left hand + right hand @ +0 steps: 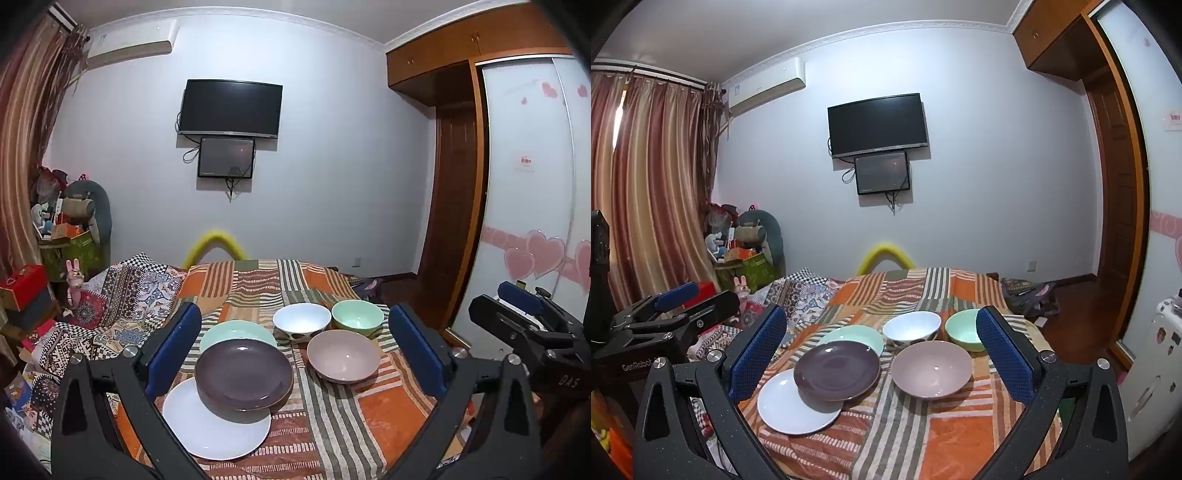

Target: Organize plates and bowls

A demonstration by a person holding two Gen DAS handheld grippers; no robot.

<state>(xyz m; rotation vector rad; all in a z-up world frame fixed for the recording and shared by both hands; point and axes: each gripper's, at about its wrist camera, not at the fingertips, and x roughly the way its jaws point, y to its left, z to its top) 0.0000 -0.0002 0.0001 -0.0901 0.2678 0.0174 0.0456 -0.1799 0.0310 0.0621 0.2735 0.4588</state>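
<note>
Plates [243, 374] overlapping, flat | bowls [343, 354] upright, mouths up

Right tool [882, 332] gapes wide above plates [836, 369] and bowls [931, 369]

Bedroom backdrop beyond the patchwork cloth

A dark television [231, 109] is hanging on the wall above a smaller screen [226, 157]; striped curtains [646, 177] are draping beside an air conditioner [766, 86].

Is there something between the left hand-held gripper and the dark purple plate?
Nothing visible. The left hand-held gripper is open, and only bare patterned cloth lies before the dark purple plate, which rests on the white plate and the green plate.
</note>
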